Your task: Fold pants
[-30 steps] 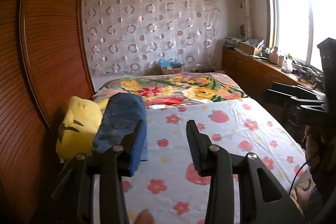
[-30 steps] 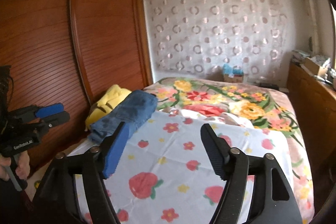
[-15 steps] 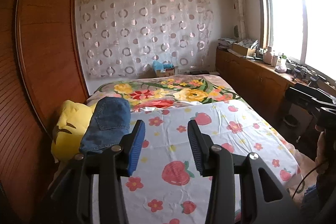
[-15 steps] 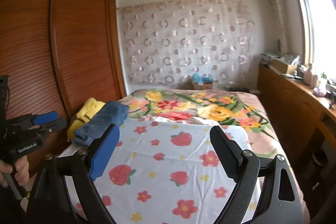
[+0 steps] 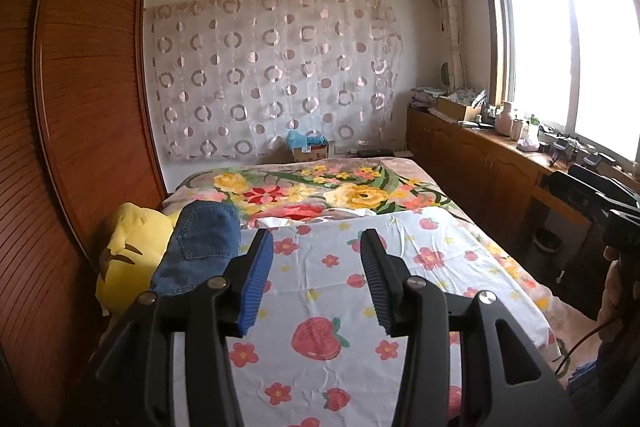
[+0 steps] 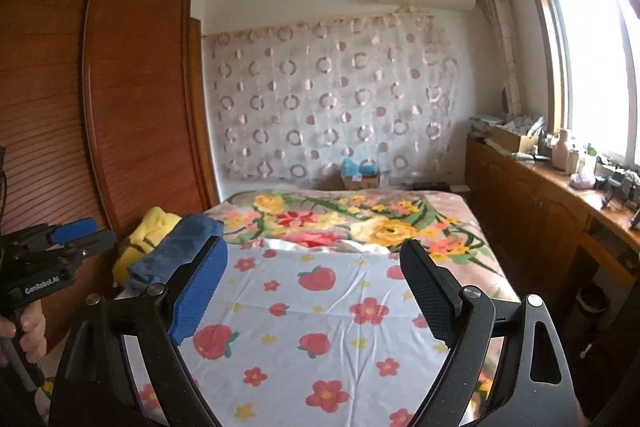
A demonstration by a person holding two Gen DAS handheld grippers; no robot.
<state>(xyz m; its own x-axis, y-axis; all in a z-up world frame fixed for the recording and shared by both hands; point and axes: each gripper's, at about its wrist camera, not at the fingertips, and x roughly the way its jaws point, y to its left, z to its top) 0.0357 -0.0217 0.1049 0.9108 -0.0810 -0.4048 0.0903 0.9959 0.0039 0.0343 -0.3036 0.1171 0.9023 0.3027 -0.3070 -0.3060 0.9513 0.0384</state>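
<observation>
Hovering above the bed, both grippers hold nothing. Left gripper [image 5: 316, 281], one blue ribbed pad and one black, has its jaws spread with a clear gap. Right gripper [image 6: 316, 291] is spread wider. Folded blue denim pants [image 5: 198, 247] lie at the bed's left edge, resting against a yellow plush pillow [image 5: 126, 251] beside the brown slatted wooden wardrobe [image 5: 80, 115]. Pants sit just left of the left gripper's blue pad, apart from it. White sheet printed with strawberries and flowers [image 5: 320, 291] covers the near bed; floral blanket [image 5: 320, 191] beyond. Pants also show in the right view [image 6: 176, 251].
</observation>
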